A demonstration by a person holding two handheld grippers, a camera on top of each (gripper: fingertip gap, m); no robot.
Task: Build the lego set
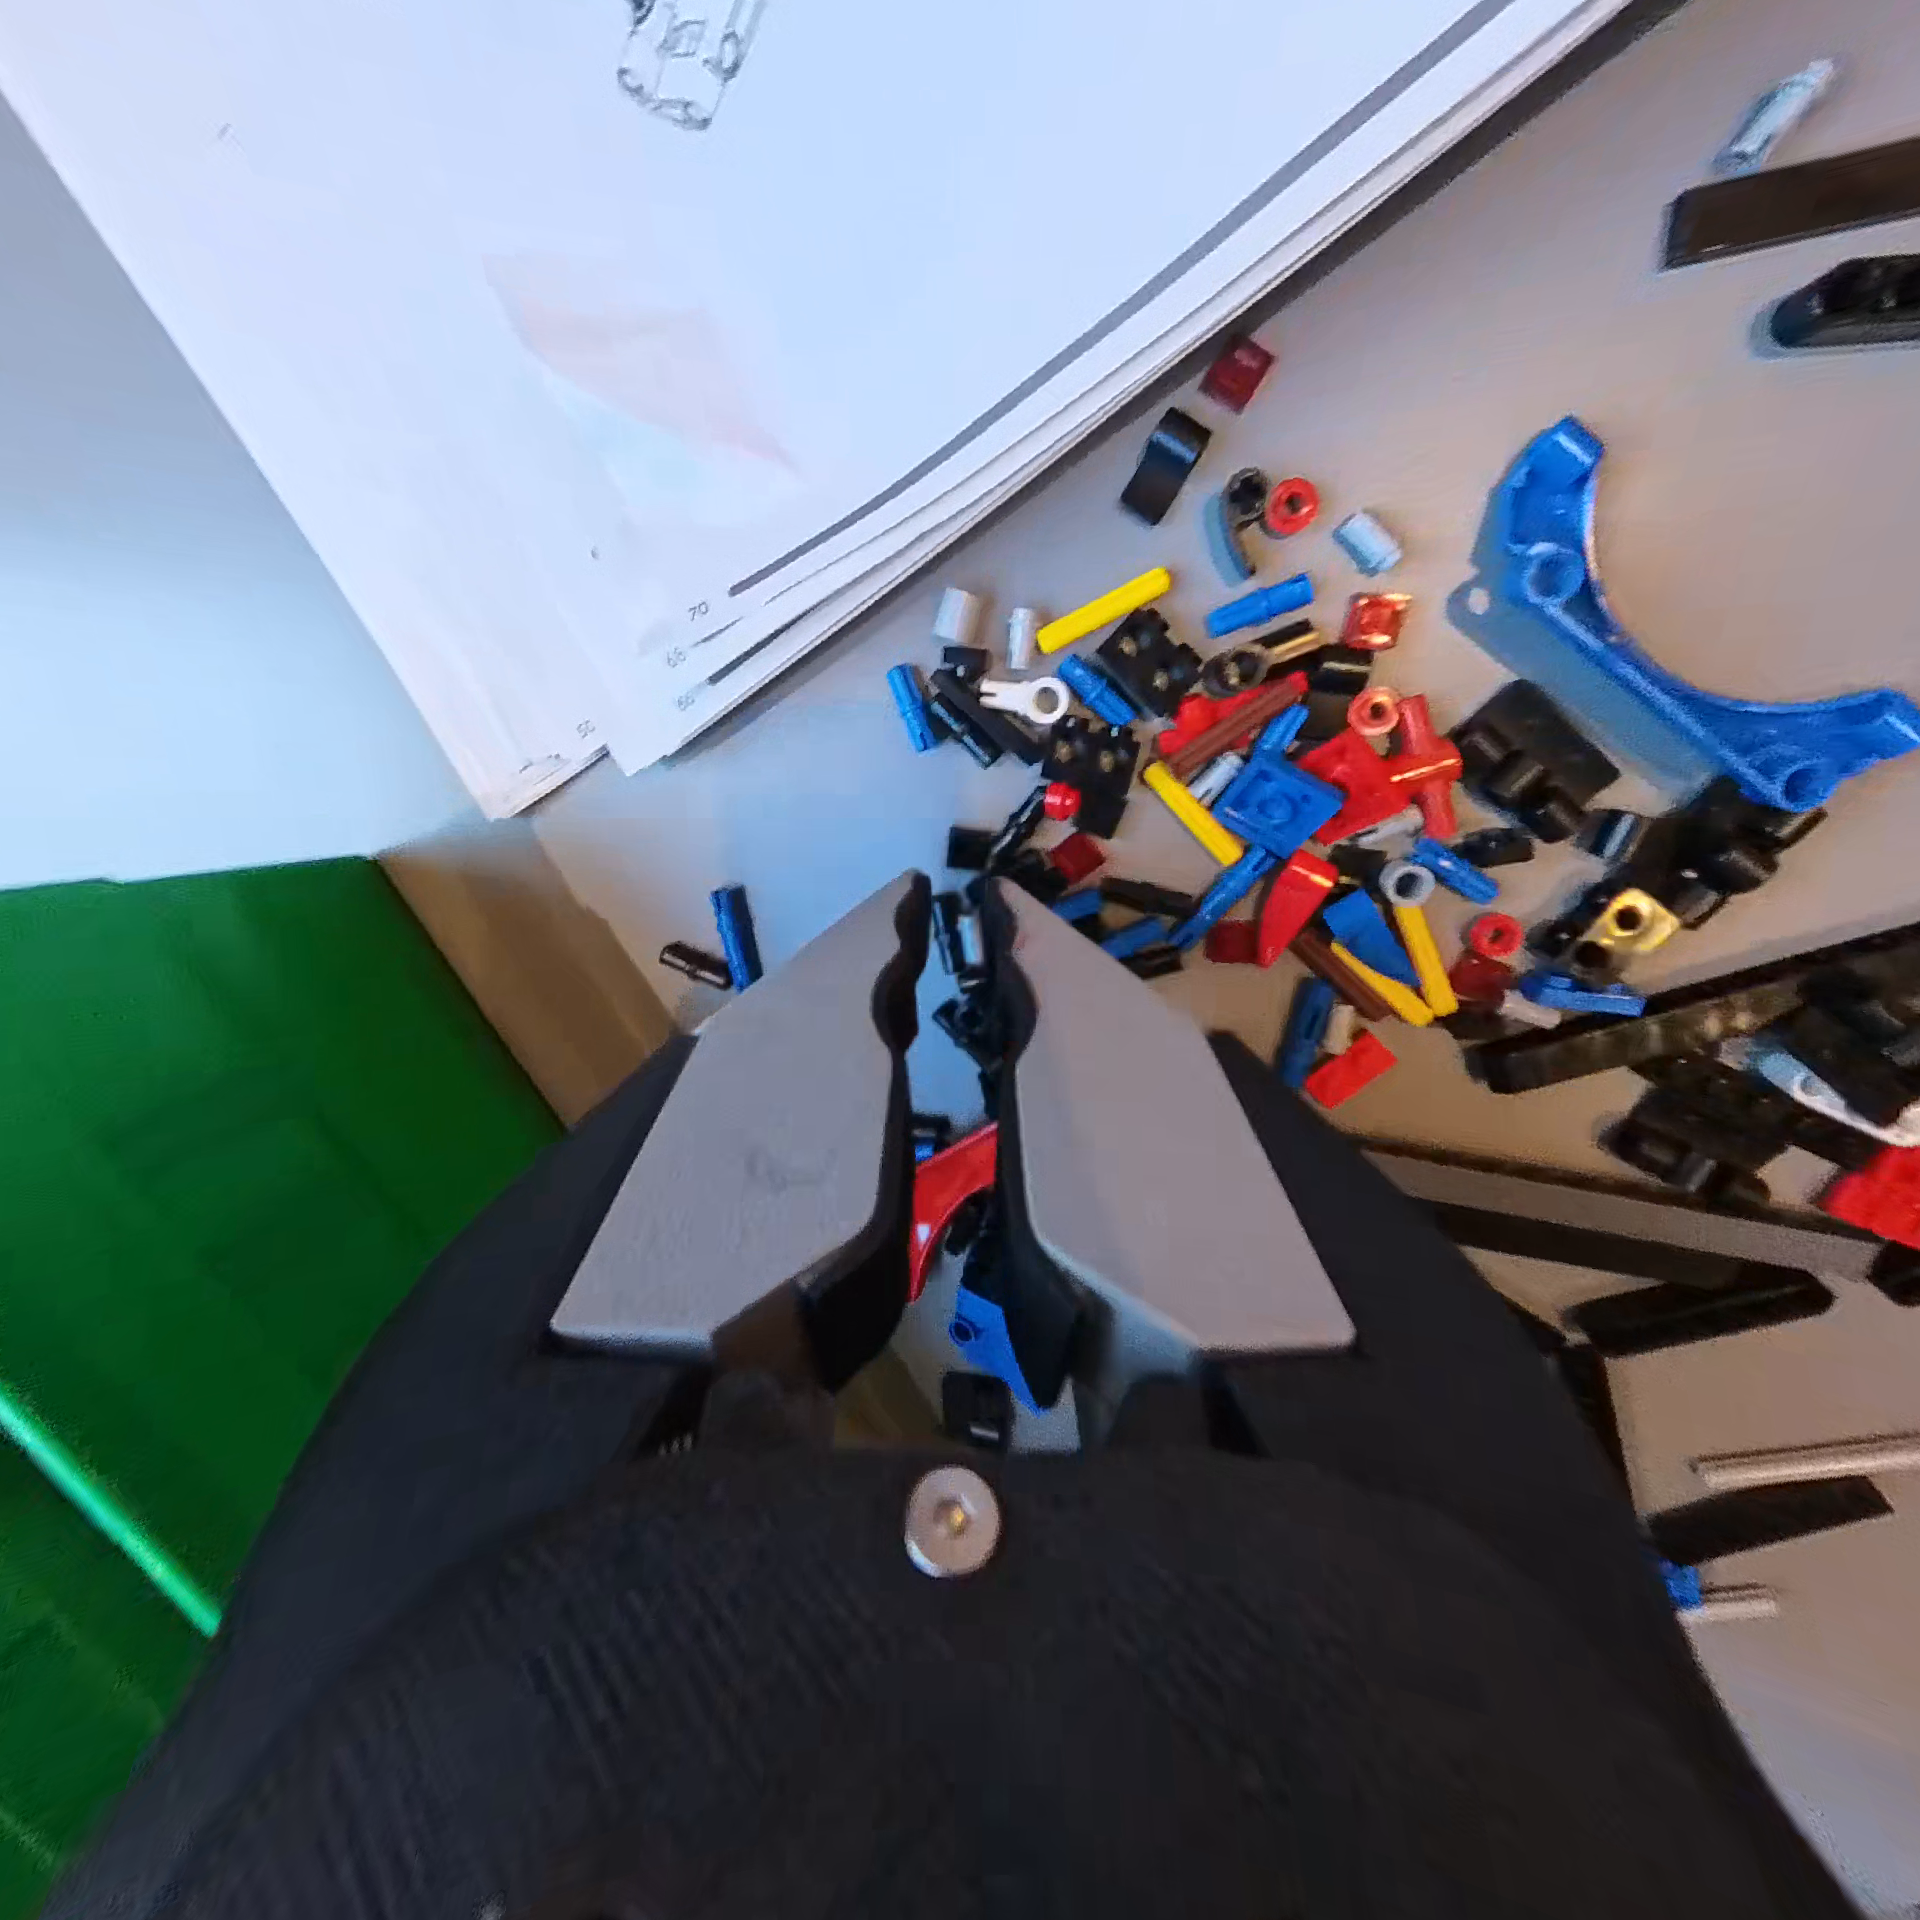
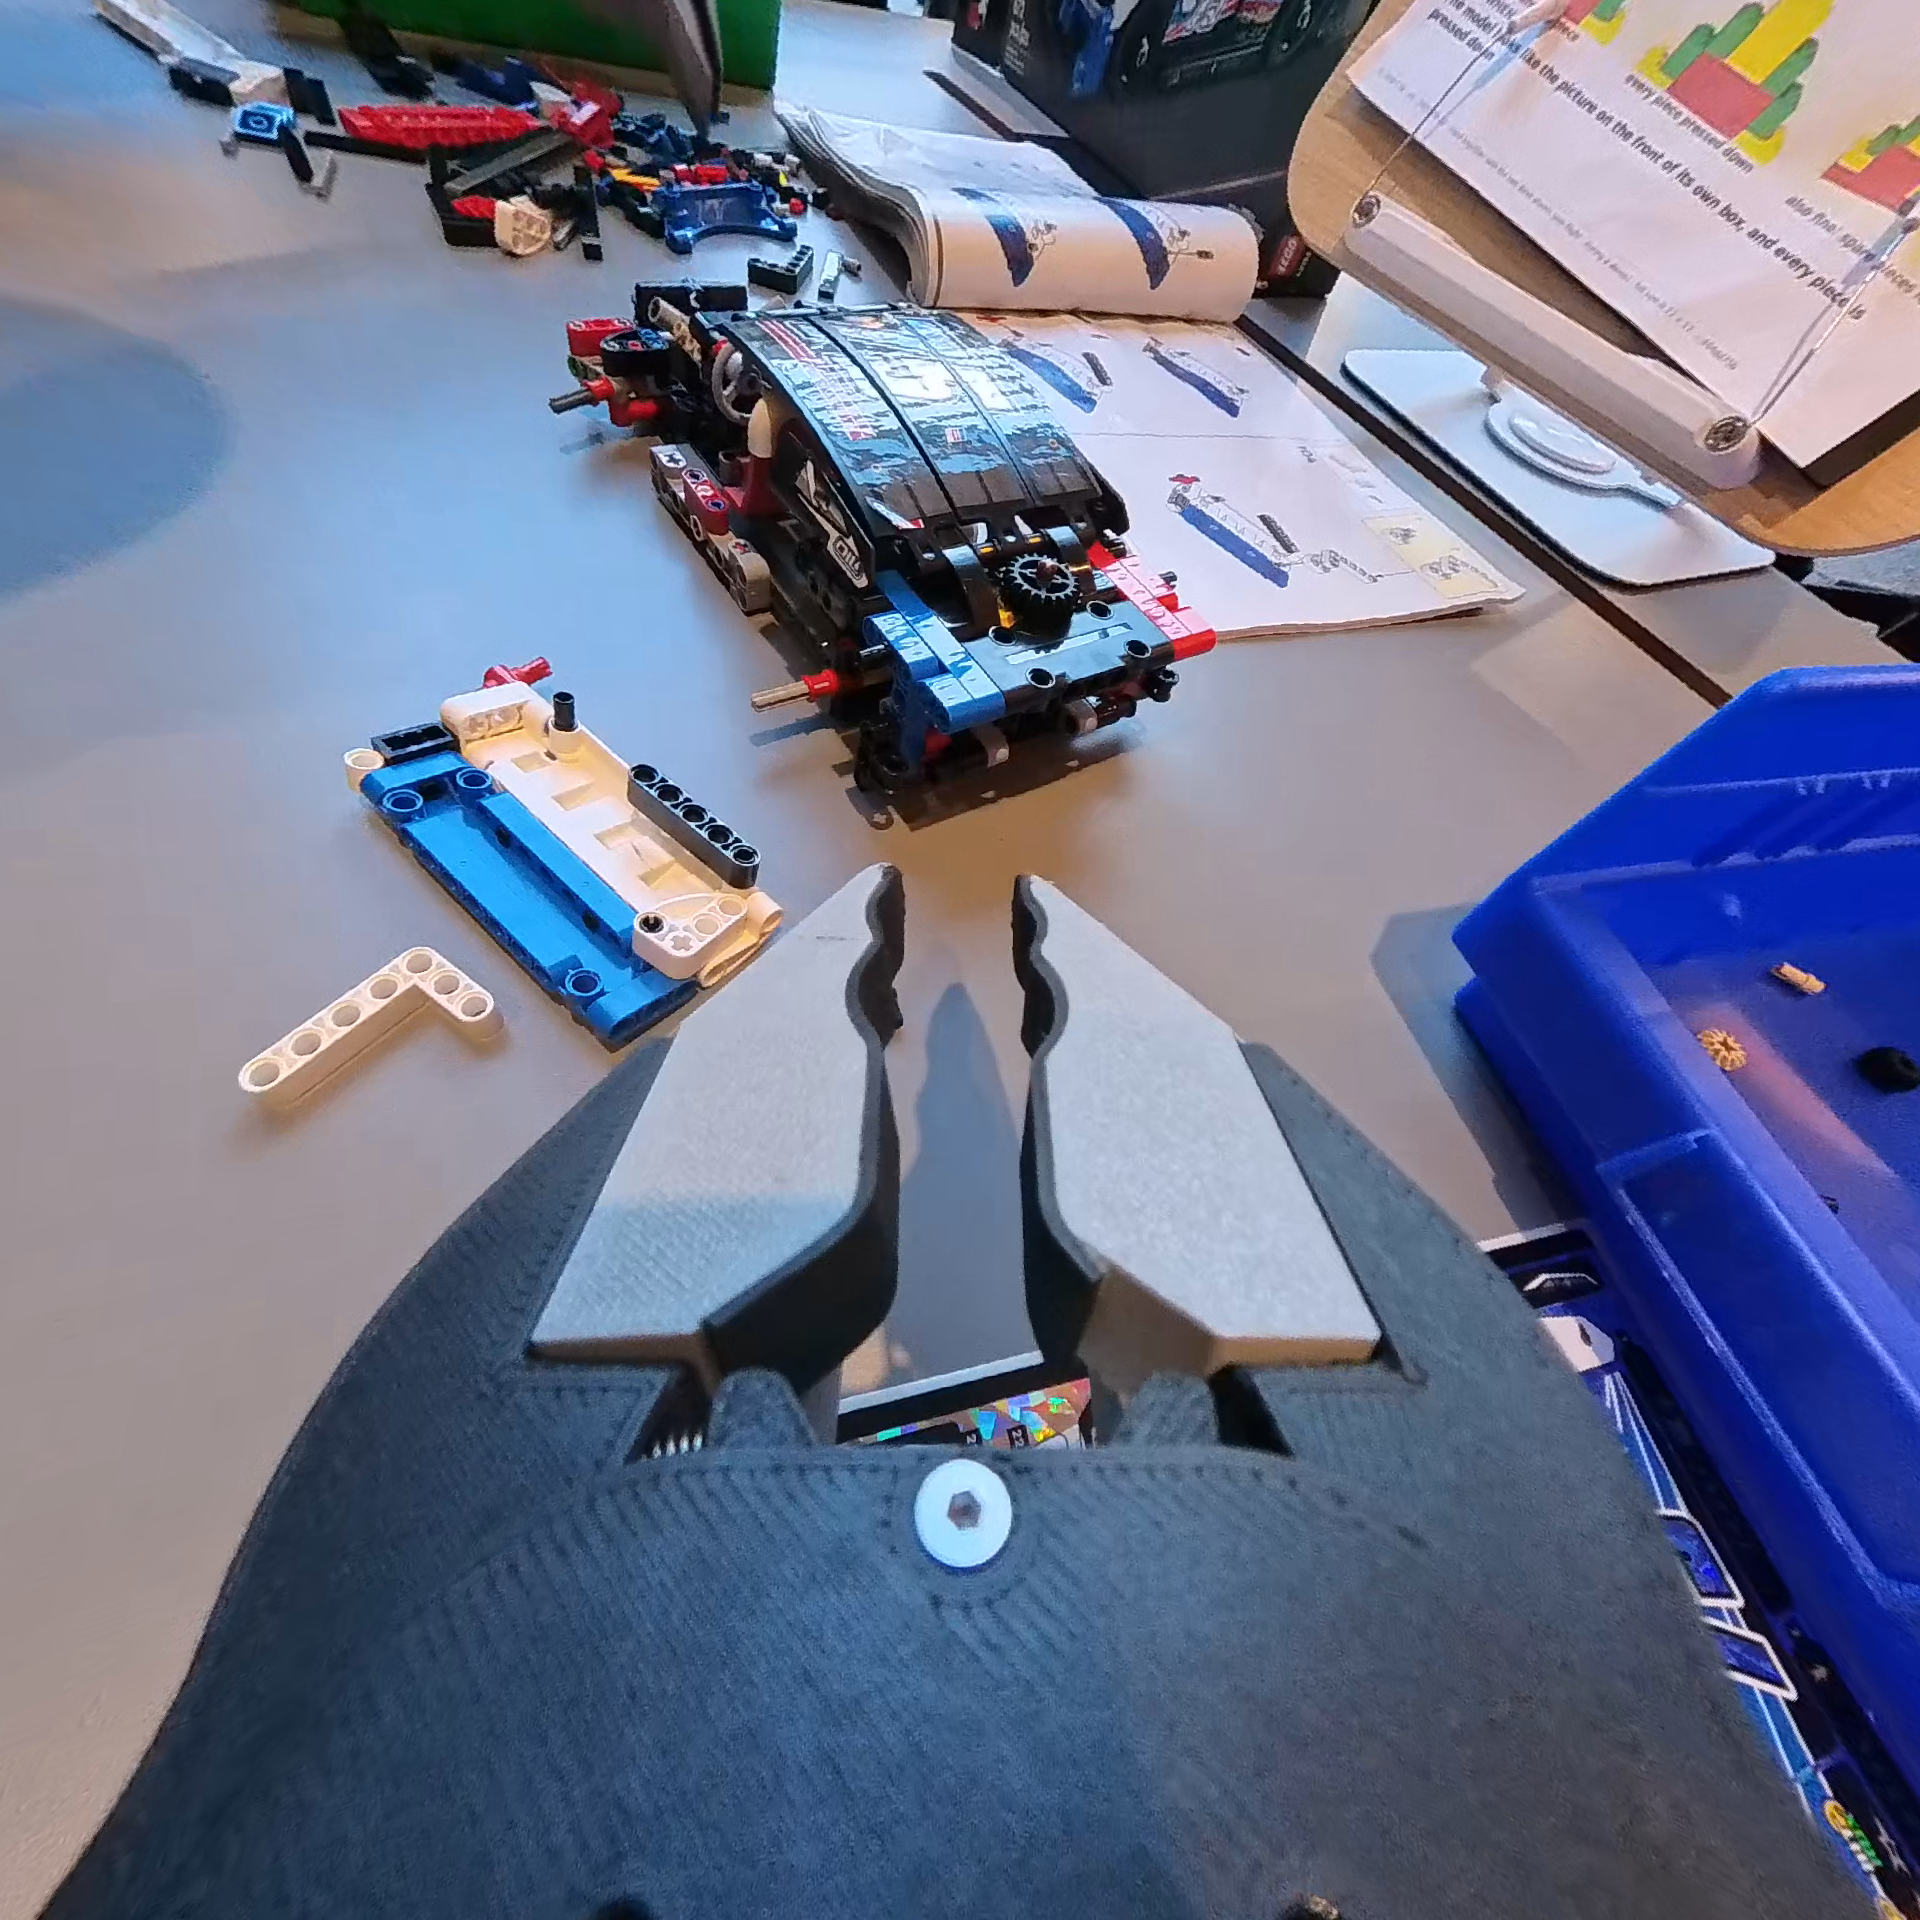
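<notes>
The lego set (image 2: 883,520), a partly built black car with blue and red trim, sits at the centre of the right wrist view on the grey tabletop (image 2: 312,520), beside an open instruction booklet (image 2: 1226,457). A blue-and-white panel assembly (image 2: 561,862) and a white angled beam (image 2: 369,1023) lie at middle left, a blue bin (image 2: 1714,987) at right. The right hand-held gripper (image 2: 956,894) hangs released, nothing between its fingers. In the left wrist view, the left hand-held gripper (image 1: 956,894) hovers over a pile of loose pieces (image 1: 1299,790); its tips stand narrowly apart, and whether they pinch a piece cannot be told.
</notes>
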